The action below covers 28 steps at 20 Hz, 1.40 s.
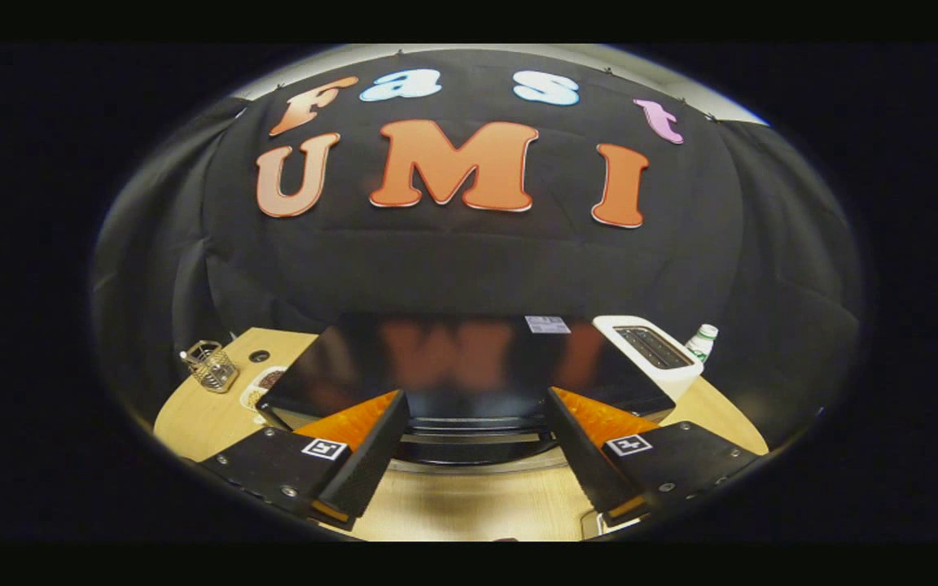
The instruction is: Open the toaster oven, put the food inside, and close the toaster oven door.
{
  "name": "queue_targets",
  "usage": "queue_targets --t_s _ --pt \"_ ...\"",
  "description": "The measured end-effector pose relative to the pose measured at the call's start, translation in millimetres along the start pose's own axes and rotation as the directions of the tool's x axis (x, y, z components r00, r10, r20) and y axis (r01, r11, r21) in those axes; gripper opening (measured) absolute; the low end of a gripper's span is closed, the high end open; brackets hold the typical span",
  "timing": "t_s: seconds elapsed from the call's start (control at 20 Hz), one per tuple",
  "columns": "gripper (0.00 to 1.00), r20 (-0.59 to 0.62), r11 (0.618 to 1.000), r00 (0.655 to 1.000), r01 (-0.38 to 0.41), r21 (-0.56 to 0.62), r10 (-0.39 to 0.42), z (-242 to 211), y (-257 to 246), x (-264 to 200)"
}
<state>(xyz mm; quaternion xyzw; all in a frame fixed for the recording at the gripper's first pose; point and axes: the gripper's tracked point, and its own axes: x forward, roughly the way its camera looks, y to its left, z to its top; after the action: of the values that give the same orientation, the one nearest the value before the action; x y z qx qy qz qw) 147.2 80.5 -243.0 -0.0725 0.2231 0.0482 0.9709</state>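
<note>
Pale wood table [469, 505] carries everything here, with the black cloth wall hanging behind it. Straight ahead at 12 o'clock from the claw [473, 456] sits the toaster oven [469, 366], a glossy black box whose flat top mirrors the wall, so it looks pretty shiny. Its door looks shut, and a bar that looks like the handle runs across its front, just past the fingertips. Off at about 10 o'clock there's a little wire basket [212, 366] standing on the table, and between it and the oven a small white dish [261, 387] with something brownish in it, touching or nearly touching the oven's left side, can't tell which, and can't really tell what the stuff is either. Round hole in the table [259, 356] right beside the basket too. At roughly 2 o'clock a white pop-up toaster [655, 354] sits tight against the oven's right side, and a white bottle with a green cap [702, 342] pokes up just behind it. The claw is spread wide with nothing between its fingers [363, 460], just bare table down there, and the fingers bracket the oven's front. Nothing sits between the claw and the oven front, so the path looks clear.
</note>
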Motion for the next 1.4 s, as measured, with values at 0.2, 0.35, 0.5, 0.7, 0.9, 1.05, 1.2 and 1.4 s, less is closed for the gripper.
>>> queue_targets --t_s 0.2,0.35,0.5,0.7,0.9,1.05,1.2,1.4 --pt "1.00 0.002 0.998 1.000 -0.019 0.058 0.019 1.7 2.9 -1.4" --pt "0.99 -0.013 0.998 0.999 -0.043 0.042 0.043 -4.2 10.7 -10.3" --pt "1.00 -0.034 0.998 0.998 -0.047 0.046 0.049 -9.1 12.1 -11.9" --pt "1.00 -0.073 0.998 0.996 -0.044 0.043 0.047 -20.3 10.2 -32.3" --pt "1.00 -0.125 0.998 0.990 -0.054 0.043 0.059 -39.5 8.4 -54.4" --pt "1.00 -0.174 0.997 0.982 -0.066 0.044 0.073 -60.2 7.6 -72.4" --pt "1.00 -0.222 0.997 0.972 -0.066 0.043 0.074 -85.7 6.7 -90.6" --pt "1.00 -0.290 0.997 0.954 -0.065 0.049 0.077 -121.2 5.3 -106.2"
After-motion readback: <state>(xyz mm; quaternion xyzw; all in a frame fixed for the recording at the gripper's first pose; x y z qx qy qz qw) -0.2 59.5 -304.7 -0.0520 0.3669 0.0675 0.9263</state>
